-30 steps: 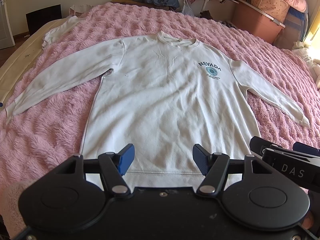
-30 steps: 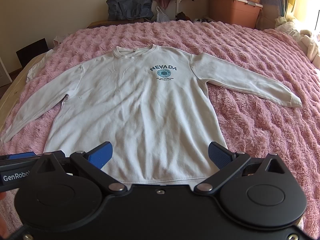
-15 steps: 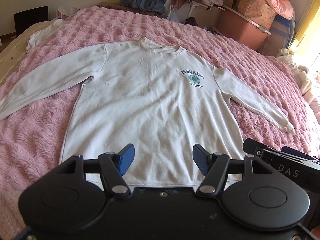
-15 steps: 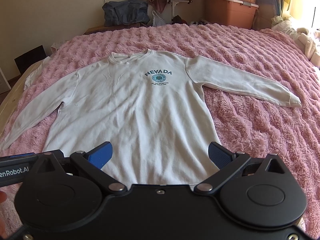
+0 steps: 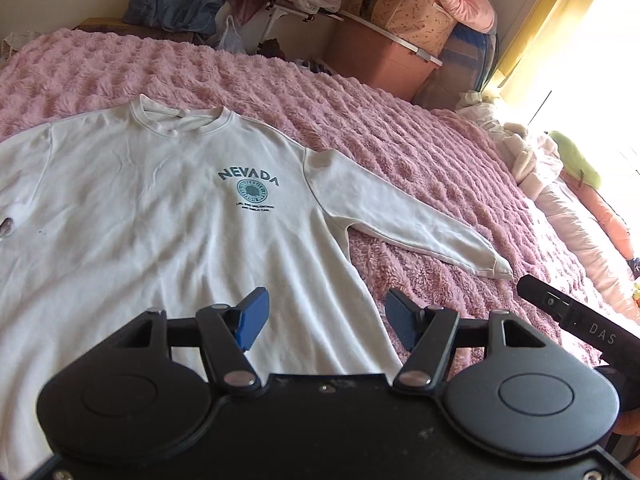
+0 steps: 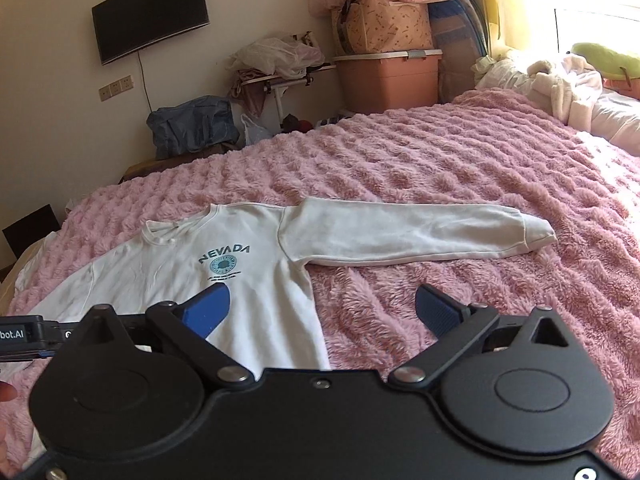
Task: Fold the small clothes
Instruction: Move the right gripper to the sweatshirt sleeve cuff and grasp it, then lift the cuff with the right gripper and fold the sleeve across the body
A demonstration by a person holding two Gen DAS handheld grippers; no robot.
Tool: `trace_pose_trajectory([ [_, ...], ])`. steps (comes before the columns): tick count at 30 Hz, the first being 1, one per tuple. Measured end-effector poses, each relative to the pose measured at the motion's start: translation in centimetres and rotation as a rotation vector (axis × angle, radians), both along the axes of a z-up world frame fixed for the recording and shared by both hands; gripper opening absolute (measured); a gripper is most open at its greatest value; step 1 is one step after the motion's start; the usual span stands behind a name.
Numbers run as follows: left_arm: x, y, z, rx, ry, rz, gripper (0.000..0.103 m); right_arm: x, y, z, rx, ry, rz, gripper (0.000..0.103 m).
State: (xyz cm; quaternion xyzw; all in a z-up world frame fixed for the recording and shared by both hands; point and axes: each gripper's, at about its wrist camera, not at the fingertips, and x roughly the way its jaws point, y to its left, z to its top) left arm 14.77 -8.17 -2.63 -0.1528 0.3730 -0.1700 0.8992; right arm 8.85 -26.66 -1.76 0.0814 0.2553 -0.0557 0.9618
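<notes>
A white long-sleeved sweatshirt (image 5: 160,216) printed NEVADA lies flat, front up, on a pink fluffy bedspread (image 5: 420,152). Its right sleeve (image 6: 400,236) stretches out sideways, cuff (image 6: 540,232) at the far end. My left gripper (image 5: 326,316) is open above the lower right part of the shirt body, holding nothing. My right gripper (image 6: 320,312) is open and hovers over the shirt's right side edge below the armpit, with bedspread (image 6: 440,168) under its right finger. The shirt's left sleeve is out of frame.
Beyond the bed's far edge stand an orange storage box (image 6: 388,80) with bags piled on it, a cluttered rack (image 6: 280,64) and a blue bag (image 6: 192,124). A black screen (image 6: 150,12) hangs on the wall. Pillows and plush toys (image 6: 568,80) lie at the right.
Both grippers swung right and moved toward the shirt's right sleeve; the left sleeve left both views. The jaws stayed open.
</notes>
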Motion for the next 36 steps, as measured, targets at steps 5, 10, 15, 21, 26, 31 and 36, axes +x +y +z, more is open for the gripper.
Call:
trace_pose_trajectory([
  [5,5.9,-4.3,-1.9,-0.046,-0.039,-0.081,0.068,2.4,-5.8,-1.2,-0.063,-0.069,-0.102,0.09],
  [10,11.6,-8.8,-4.1,-0.083,-0.059,-0.147,0.068,5.7,-12.6,-3.9,-0.016,-0.087,-0.214,0.059],
  [15,16.5,-12.8,-6.4,-0.082,-0.06,-0.173,0.068,8.7,-18.9,-8.0,0.046,-0.083,-0.339,0.047],
  [21,21.3,-16.0,-10.2,-0.049,0.0,-0.162,0.068,11.2,-24.8,-12.3,0.121,-0.059,-0.483,0.046],
  [26,23.1,-17.2,-13.3,-0.056,0.065,-0.162,0.068,12.6,-28.5,-14.7,0.266,-0.074,-0.527,0.046],
  [31,23.2,-18.0,-14.5,-0.03,0.067,-0.173,0.068,13.7,-30.2,-16.1,0.357,-0.089,-0.554,0.046],
  [36,23.2,-18.1,-14.6,-0.018,0.071,-0.185,0.068,14.2,-30.3,-15.8,0.356,-0.106,-0.535,0.025],
])
